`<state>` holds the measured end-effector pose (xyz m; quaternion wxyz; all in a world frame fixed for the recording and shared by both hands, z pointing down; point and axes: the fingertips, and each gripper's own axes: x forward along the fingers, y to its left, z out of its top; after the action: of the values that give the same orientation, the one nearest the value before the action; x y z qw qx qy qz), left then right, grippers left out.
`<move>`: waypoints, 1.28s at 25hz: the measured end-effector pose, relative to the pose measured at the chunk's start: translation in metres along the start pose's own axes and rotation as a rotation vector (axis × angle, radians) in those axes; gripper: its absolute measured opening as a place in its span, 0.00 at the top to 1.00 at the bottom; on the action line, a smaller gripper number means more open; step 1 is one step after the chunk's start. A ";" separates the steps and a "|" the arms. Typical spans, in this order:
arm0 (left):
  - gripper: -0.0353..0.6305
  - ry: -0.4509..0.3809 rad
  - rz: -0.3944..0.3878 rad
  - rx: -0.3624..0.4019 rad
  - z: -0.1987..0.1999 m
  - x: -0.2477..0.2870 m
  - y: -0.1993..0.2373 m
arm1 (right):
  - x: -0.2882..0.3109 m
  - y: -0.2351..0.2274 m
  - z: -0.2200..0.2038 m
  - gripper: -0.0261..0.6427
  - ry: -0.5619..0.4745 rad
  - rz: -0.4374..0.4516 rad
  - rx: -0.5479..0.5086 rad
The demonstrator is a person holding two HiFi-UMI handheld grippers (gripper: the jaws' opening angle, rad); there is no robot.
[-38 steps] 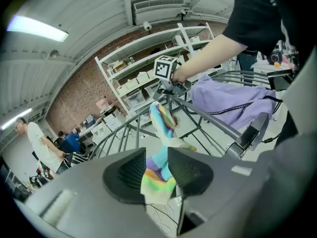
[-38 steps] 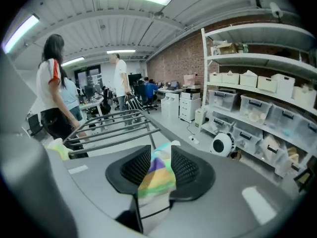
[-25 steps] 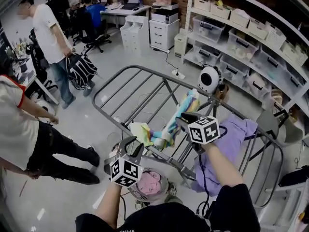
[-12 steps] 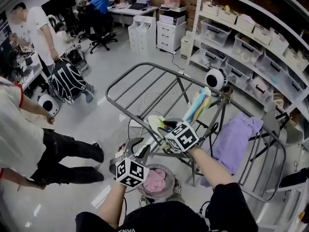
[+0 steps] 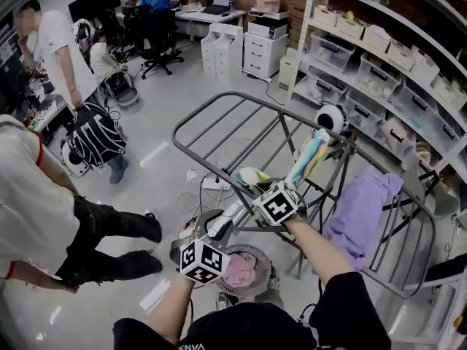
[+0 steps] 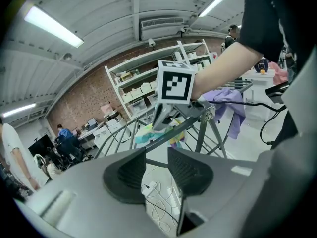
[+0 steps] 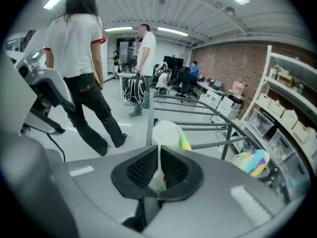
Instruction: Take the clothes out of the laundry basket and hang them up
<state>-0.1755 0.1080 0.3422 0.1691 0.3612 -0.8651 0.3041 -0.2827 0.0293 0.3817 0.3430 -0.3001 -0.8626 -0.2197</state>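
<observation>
A pastel multicoloured cloth (image 5: 310,157) lies along a bar of the grey drying rack (image 5: 219,115), its near end (image 5: 252,176) bunched up. My right gripper (image 5: 255,187) is at that near end; its jaws have just been closing and are shut on a thin fold of the cloth (image 7: 158,170). My left gripper (image 5: 212,222) hovers lower left, above the round laundry basket (image 5: 257,254) with pink clothes (image 5: 238,270). In the left gripper view its fingers (image 6: 185,170) stand apart with nothing between them. A purple garment (image 5: 361,210) hangs on the rack's right side.
A person in a white shirt and black trousers (image 5: 44,217) stands close on the left; another person (image 5: 58,49) is farther back. Shelves with storage bins (image 5: 379,57) line the right. Cables and a power strip (image 5: 211,184) lie on the floor under the rack.
My right gripper has moved left and down along the rack to the cloth's near end and closed on it. The left gripper has drifted slightly right.
</observation>
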 end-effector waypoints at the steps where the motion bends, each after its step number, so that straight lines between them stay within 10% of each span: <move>1: 0.78 -0.001 -0.002 -0.002 -0.002 -0.002 0.000 | -0.007 -0.002 0.005 0.93 -0.029 -0.012 0.024; 13: 0.78 -0.087 -0.045 0.008 0.001 -0.013 -0.008 | -0.114 0.030 -0.010 0.93 -0.310 -0.080 0.296; 32: 0.78 -0.151 -0.177 0.072 -0.003 -0.040 -0.064 | -0.121 0.127 -0.115 0.82 -0.233 -0.179 0.564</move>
<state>-0.1013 0.0951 0.3504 0.1167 0.4639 -0.8286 0.2909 -0.0745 0.0091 0.3929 0.2909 -0.1391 -0.9460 0.0343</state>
